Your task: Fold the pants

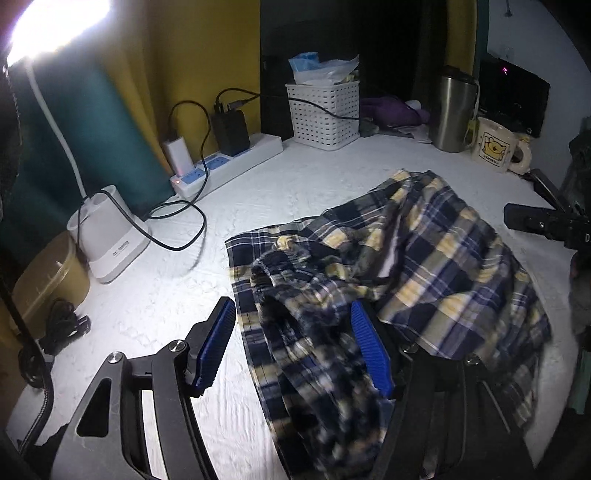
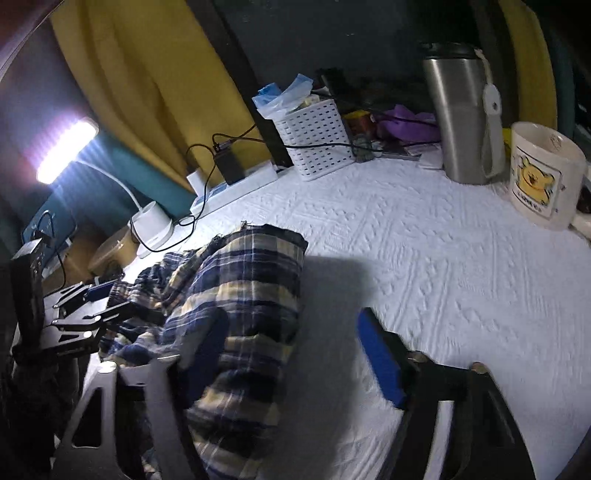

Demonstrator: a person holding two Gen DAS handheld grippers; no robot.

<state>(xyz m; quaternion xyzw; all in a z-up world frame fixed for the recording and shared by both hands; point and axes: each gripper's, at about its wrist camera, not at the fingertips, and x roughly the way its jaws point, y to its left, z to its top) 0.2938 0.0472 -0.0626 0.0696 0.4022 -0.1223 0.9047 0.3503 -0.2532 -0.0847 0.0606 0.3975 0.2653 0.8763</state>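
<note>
Pants [image 1: 424, 258]: one pair, woven plaid in navy, pale yellow and white. State: unfolded, crumpled, cloth bunched into loose ridges with one flat hem edge showing at the left. Pose: lying in a heap, partly spread. Location: on the white textured surface, toward its near side; seen from the right wrist [image 2: 236, 295] as a raised mound.

dim room | lamp [image 1: 55, 26] glare upper left | fisheye edges | motion blur

Yellow curtain [image 1: 207, 48], bright lamp [image 1: 55, 26], white tabletop [image 2: 443, 258]
</note>
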